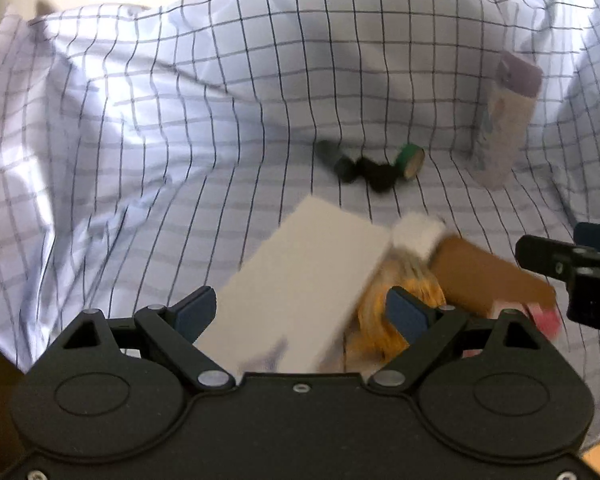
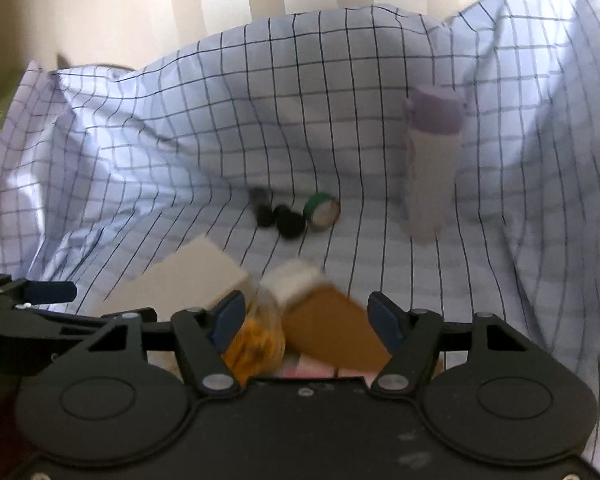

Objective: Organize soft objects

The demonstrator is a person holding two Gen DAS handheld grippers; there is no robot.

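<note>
The left claw (image 1: 306, 312) stands wide, its blue-padded fingers (image 1: 196, 312) on either side of a white box (image 1: 300, 280) that lies tilted between them; the blurred picture does not show either pad touching it. Just to the right of the box lies a soft orange and white toy (image 1: 404, 280), partly behind the right finger, and beyond it a brown box (image 1: 488, 276) with something pink (image 1: 546, 318) at its near end. The right claw (image 2: 306, 316) is also wide and holds nothing; between its fingers lie the orange toy (image 2: 256, 340) and the brown box (image 2: 332, 332), with the white box (image 2: 188, 280) to the left. Each claw shows at the edge of the other's view, the right claw (image 1: 572, 264) at the far right and the left claw (image 2: 32, 294) at the far left. All of this rests on a checked cloth (image 1: 140, 140) that is creased and bunched up at the sides. Farther off on the cloth lie a few small black pieces (image 1: 360, 168) touching a green roll of tape (image 1: 410, 160), and to their right a white bottle with a purple cap (image 1: 504, 120) stands tilted.
</note>
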